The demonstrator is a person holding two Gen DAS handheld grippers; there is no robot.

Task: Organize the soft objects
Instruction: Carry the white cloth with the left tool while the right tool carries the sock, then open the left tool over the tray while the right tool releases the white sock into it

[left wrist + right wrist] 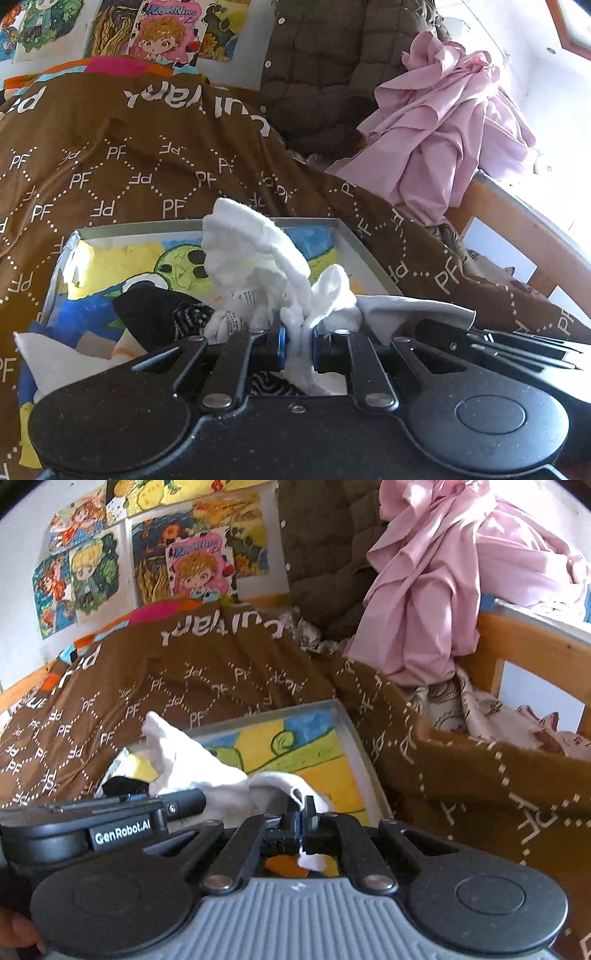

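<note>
Item: white sock, soft knit, bunched and crumpled, held above a shallow box with a grey rim and a bright cartoon-painted floor. The box rests on a bed covered by a brown blanket printed with "PF" lettering.

Holders: left hand-held gripper, jaws pressed in on a gathered fold of the white sock, fabric squeezed between the blue pads and spilling upward. Right hand-held gripper, jaws nearly together, pinching another part of white fabric; a scrap of it hangs below the jaws. Both pinches appear to be on the same sock, or a pair; the views do not settle which.

Other contents of the box: a black sock and a black-and-white patterned sock, lying low at the near left, beneath the white one.

Surroundings: pink garment heaped on the wooden bed rail; a quilted brown jacket behind; cartoon posters on the wall.

Step in hand, by judgement: the white sock is being handled two-handed over the box, likely being straightened, folded or paired. It is not yet laid down.

Next move calls for: drawing the two pinches apart to take out the bunching, or bringing them together to fold, then lowering onto the bare painted floor at the right of the box, clear of the dark socks, and releasing both grips only once the fabric rests there.
</note>
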